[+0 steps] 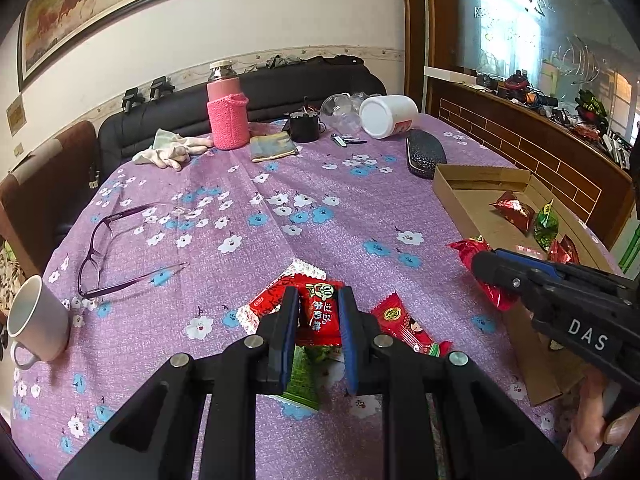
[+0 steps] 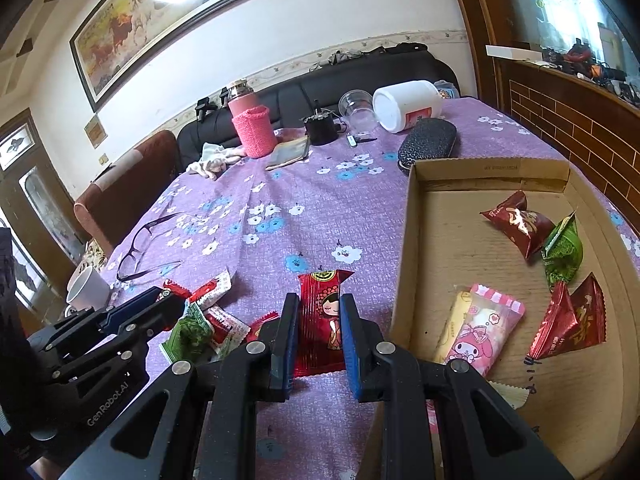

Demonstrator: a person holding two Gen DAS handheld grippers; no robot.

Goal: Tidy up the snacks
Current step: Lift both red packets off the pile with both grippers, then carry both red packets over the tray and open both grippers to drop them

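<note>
My left gripper (image 1: 318,296) is shut on a red QQ candy packet (image 1: 320,316) at the top of a small pile on the purple cloth. Under it lie a green packet (image 1: 302,380) and red-and-white packets (image 1: 262,306), with a red doll packet (image 1: 404,324) beside them. My right gripper (image 2: 319,300) is shut on another red doll packet (image 2: 322,320), just left of the cardboard box (image 2: 410,240). In the box lie dark red packets (image 2: 520,226), a green one (image 2: 562,250) and a pink cartoon packet (image 2: 486,324). The left wrist view shows the right gripper (image 1: 486,266) at the box's near corner.
Purple-framed eyeglasses (image 1: 116,248) and a white mug (image 1: 38,320) sit at the left. At the back stand a pink bottle (image 1: 226,116), a tipped white jar (image 1: 388,114), a black cup (image 1: 304,124) and a dark glasses case (image 1: 424,152). A person's hand (image 1: 600,432) holds the right gripper.
</note>
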